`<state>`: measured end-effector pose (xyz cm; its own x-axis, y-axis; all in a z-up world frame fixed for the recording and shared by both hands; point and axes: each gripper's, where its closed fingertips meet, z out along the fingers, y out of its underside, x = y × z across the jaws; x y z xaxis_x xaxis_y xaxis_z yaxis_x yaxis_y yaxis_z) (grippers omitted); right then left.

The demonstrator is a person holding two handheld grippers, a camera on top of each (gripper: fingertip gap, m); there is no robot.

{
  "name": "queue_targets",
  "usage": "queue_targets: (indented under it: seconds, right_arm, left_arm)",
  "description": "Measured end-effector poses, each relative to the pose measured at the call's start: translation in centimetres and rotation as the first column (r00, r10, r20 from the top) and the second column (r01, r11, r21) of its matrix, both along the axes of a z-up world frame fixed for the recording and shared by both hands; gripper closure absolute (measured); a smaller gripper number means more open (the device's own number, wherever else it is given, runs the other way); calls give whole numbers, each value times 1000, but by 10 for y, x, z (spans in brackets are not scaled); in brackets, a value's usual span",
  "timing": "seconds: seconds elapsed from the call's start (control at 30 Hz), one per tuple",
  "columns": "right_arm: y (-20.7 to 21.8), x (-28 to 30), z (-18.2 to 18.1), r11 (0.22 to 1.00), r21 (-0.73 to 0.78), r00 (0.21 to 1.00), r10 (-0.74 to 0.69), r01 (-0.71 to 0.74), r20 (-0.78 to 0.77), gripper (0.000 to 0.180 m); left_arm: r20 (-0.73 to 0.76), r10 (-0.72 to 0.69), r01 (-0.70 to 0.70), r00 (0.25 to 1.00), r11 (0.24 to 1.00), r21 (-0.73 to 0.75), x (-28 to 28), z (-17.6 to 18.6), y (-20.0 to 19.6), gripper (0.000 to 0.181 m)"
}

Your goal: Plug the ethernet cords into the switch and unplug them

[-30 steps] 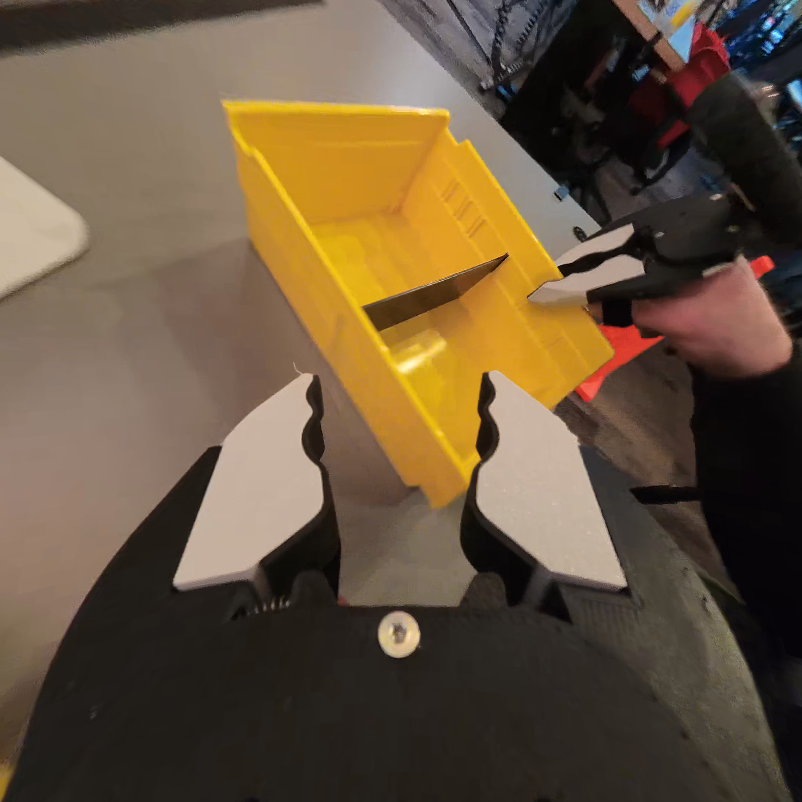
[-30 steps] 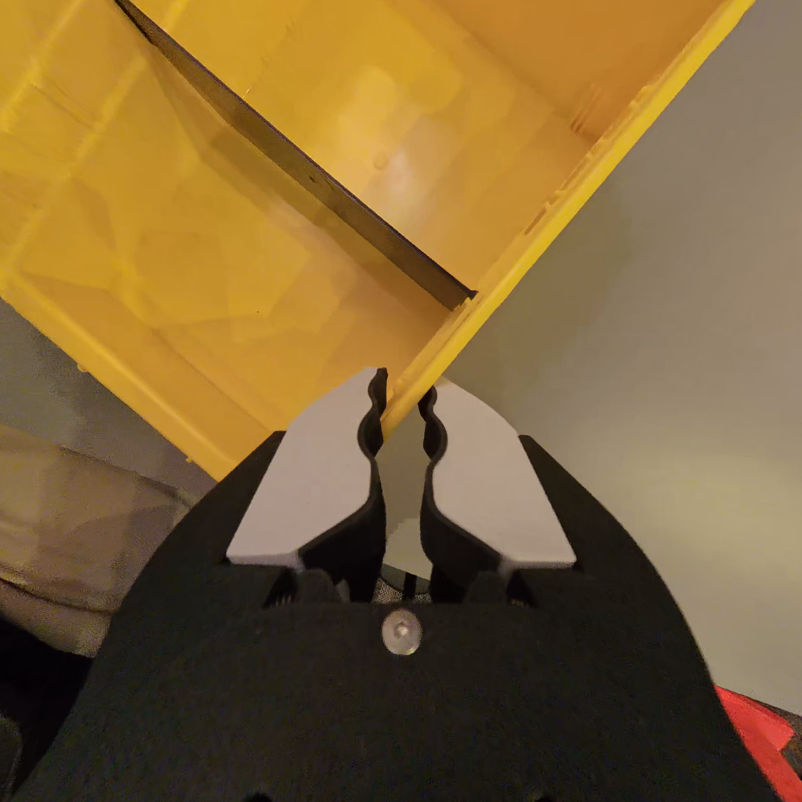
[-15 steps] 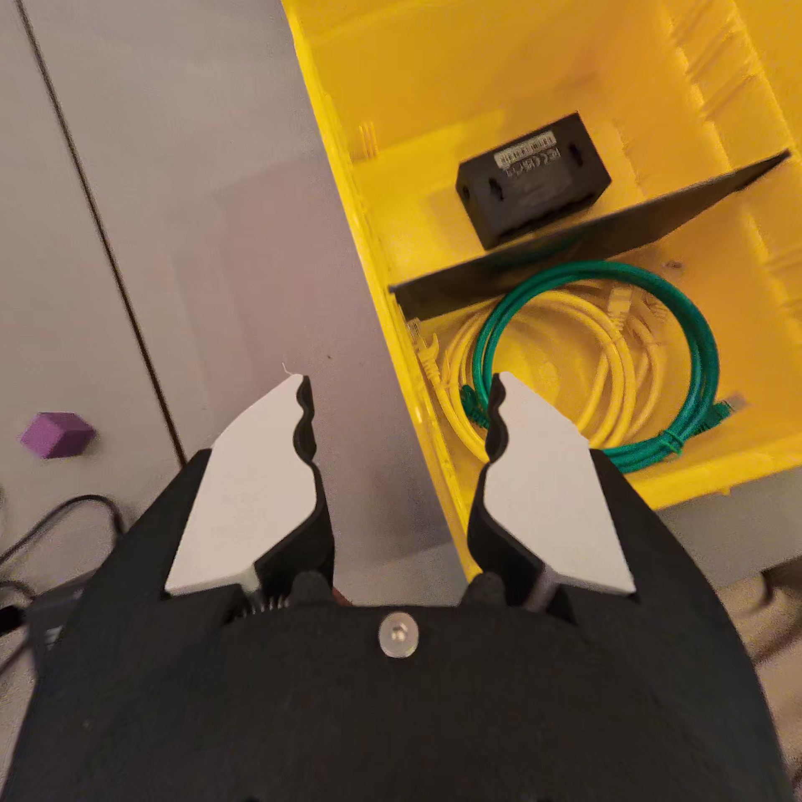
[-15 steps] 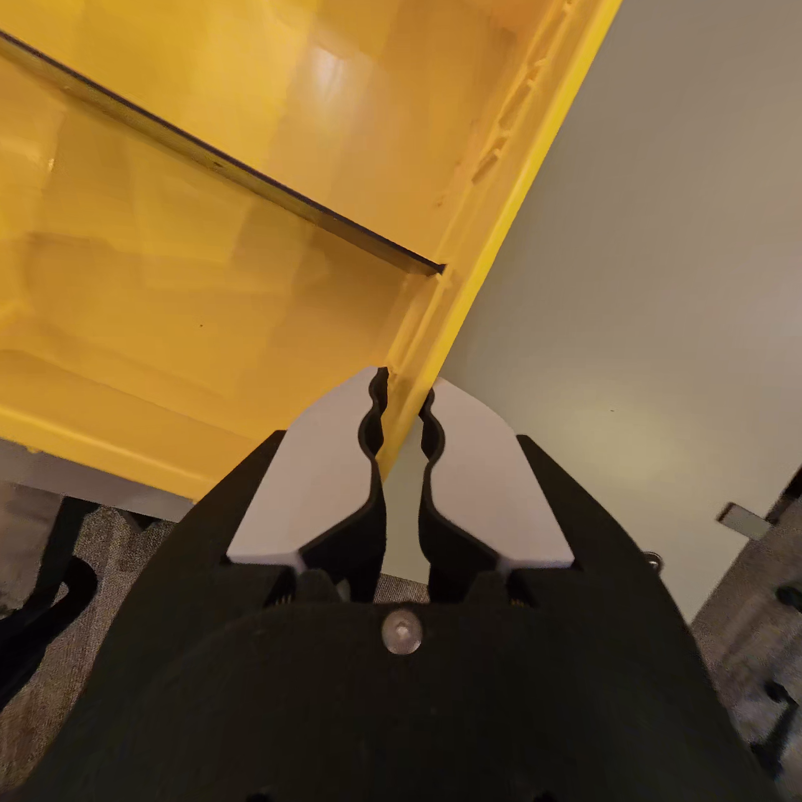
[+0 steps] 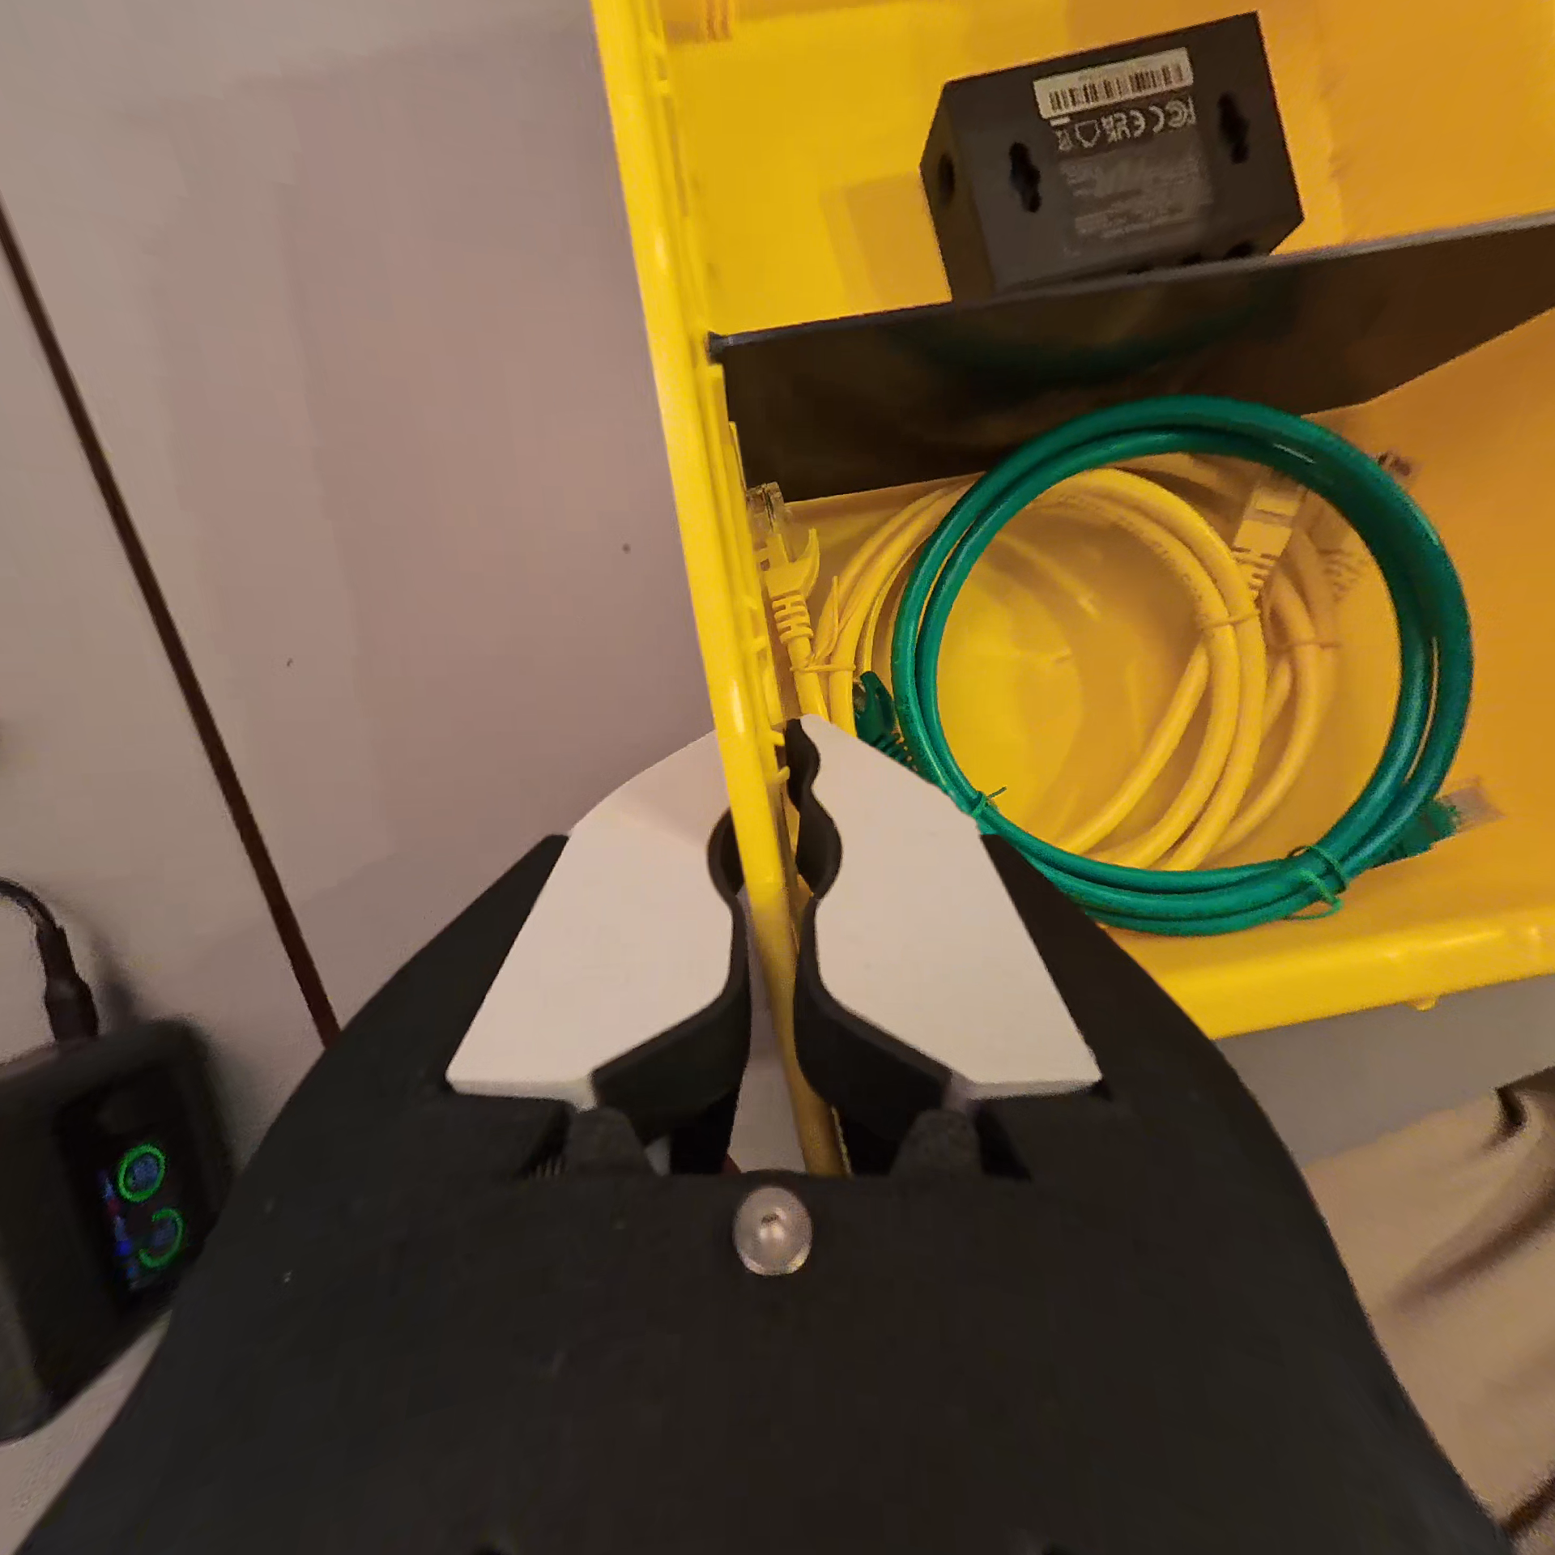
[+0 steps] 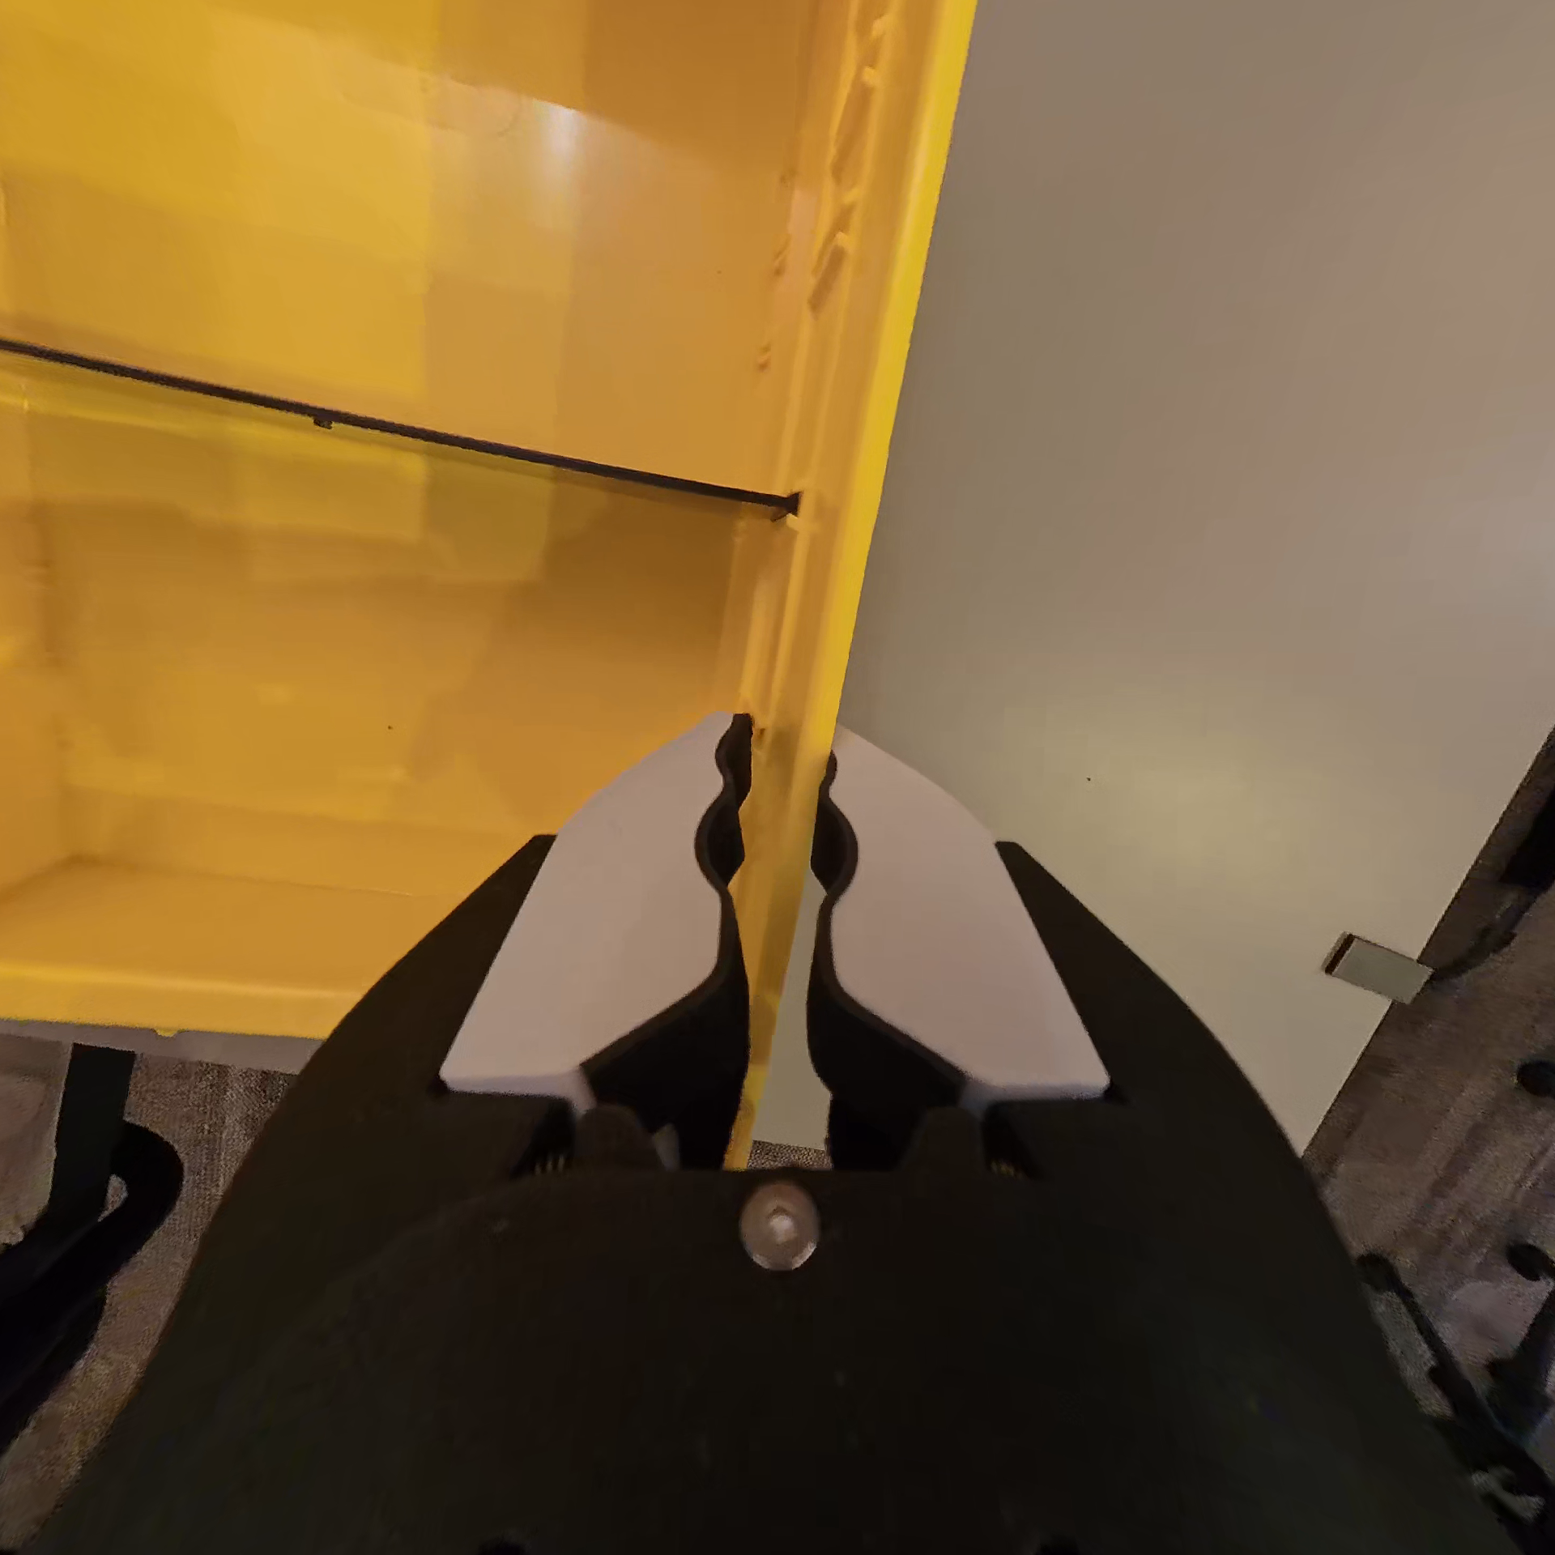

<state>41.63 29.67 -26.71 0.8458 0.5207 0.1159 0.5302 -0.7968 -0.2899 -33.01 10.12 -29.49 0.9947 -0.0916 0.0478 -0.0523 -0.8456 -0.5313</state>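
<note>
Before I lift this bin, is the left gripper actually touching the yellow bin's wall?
Touching. The left wrist view shows the left gripper with its jaws closed on the yellow bin side wall, one finger outside, one inside.

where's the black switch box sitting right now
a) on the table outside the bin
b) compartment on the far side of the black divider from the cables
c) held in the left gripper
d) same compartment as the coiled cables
b: in the left wrist view the black switch box lies beyond the black divider of the yellow bin, while the green cable and yellow cable coil in the nearer compartment.
</note>
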Motion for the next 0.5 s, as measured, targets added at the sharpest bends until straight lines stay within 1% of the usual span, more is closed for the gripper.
queue_targets:
  seconds: [0.03, 0.1, 0.2, 0.37, 0.43, 0.5]
  right_arm:
    - [1, 2, 0, 1000, 2, 1000, -15, 15, 3, 168]
    - [2, 6, 0, 999, 7, 999, -43, 43, -11, 169]
    - [4, 14, -1, 995, 25, 994, -96, 98, -48, 169]
    - [-1, 38, 0, 966, 71, 966, -242, 249, -94, 170]
    - [-5, 48, 0, 950, 101, 954, -286, 295, -90, 170]
    - [-7, 52, 0, 944, 125, 950, -295, 307, -106, 170]
  left_arm:
    - [7, 22, -22, 1000, 1000, -1, -5, 0, -4, 176]
    - [18, 82, -82, 997, 997, 9, -13, 0, -11, 176]
    - [-14, 133, -133, 991, 991, 24, -27, 0, -22, 176]
    - [-5, 130, -130, 991, 991, 28, -37, 0, -31, 176]
    - [-8, 117, -116, 993, 993, 27, -36, 0, -31, 164]
    - [23, 105, -106, 994, 994, 38, -35, 1, -29, 152]
